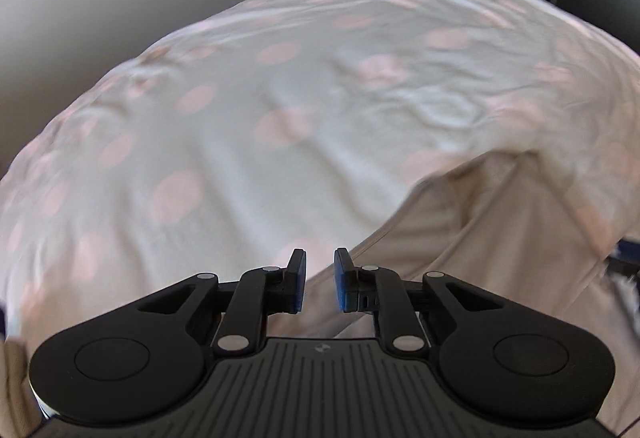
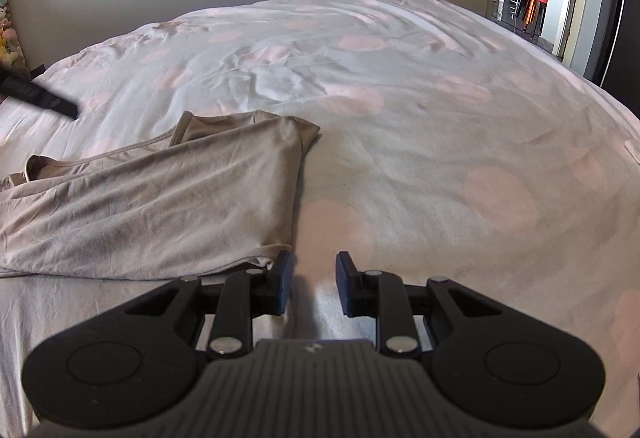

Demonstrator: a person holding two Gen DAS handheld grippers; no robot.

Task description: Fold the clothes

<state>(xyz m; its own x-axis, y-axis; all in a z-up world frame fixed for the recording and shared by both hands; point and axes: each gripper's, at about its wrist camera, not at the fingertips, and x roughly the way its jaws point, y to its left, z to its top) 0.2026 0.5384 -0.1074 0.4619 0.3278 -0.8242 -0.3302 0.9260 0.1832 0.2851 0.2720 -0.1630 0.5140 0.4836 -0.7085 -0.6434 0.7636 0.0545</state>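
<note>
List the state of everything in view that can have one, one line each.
Beige garment: lying on the bed, partly folded, wrinkled.
Bedspread: spread out, creased.
Left gripper: open, nothing between its fingers.
Right gripper: open, empty, beside the garment's corner.

Both my wrist cameras look forward and down along my jaws, low over the bed; each view shares the spotted cover and beige garment.
</note>
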